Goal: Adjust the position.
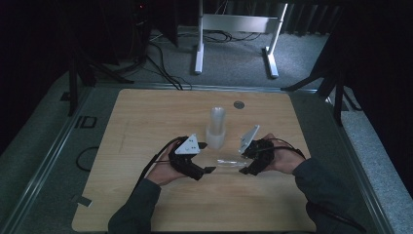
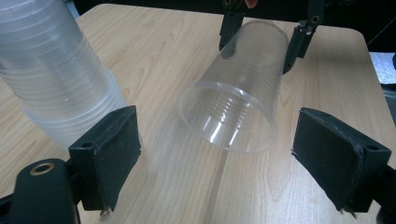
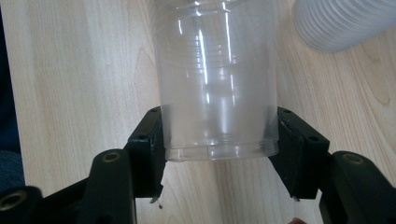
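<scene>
My table (image 1: 146, 122) is pale wood with rounded corners. A stack of clear plastic cups (image 1: 215, 127) stands upside down near its middle. Just in front lies a single clear cup (image 1: 229, 162) on its side. A small grey disc (image 1: 238, 104) sits by the far edge.

Clear plastic on pale wood

The single cup (image 3: 217, 84) is thin, glossy, see-through plastic with fine ribs and bright glints; the stack of cups (image 2: 56, 79) looks cloudier, the same ribbed plastic. The surface (image 2: 187, 186) is light wood grain with a smooth, faintly satin finish. The jaws carry matt black, slightly rough pads (image 2: 114, 149) on hard black plastic.
</scene>
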